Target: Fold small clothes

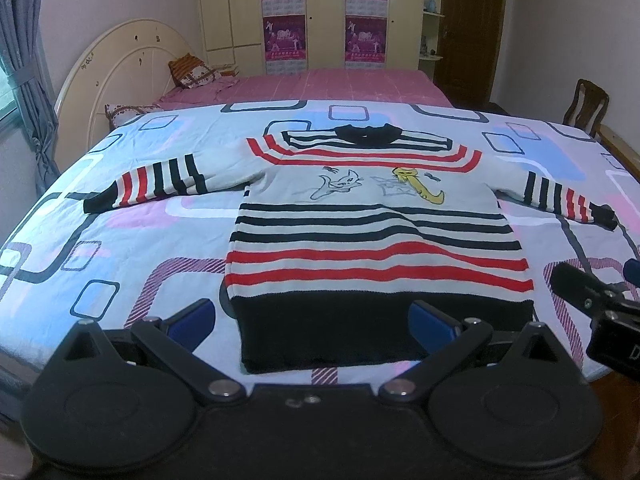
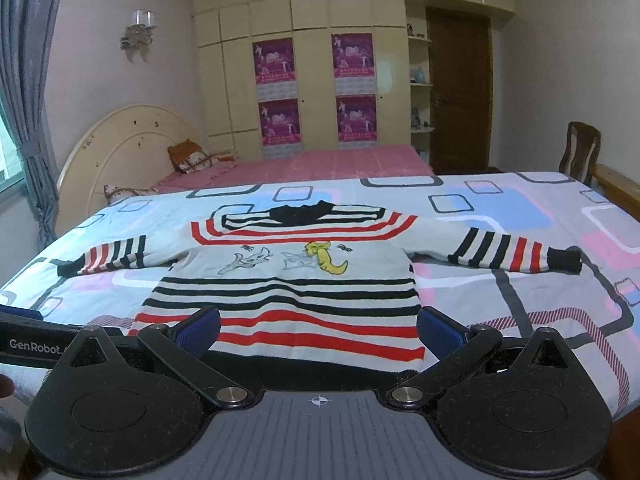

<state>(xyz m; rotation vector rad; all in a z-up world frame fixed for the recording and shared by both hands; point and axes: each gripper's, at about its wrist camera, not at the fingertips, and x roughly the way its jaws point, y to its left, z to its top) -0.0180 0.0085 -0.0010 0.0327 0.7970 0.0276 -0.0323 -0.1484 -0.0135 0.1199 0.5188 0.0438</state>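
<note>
A lived-in home bedroom.

A bed (image 1: 120, 216) spread with a quilt of rounded-square patterns fills the foreground, and behind it a second bed (image 2: 352, 162) in pink sheets meets a cream arched headboard (image 2: 120, 148) with a patterned pillow (image 2: 191, 159) against it. Cream wardrobe doors (image 2: 316, 76) carry magenta posters (image 2: 275, 62). Grey curtains (image 2: 28, 92) hang by a window on the left, a wall lamp (image 2: 138, 32) is mounted above, a brown door (image 2: 460, 92) stands beside corner shelves (image 2: 420, 80), and a wooden chair (image 2: 580, 152) sits at the right.
</note>
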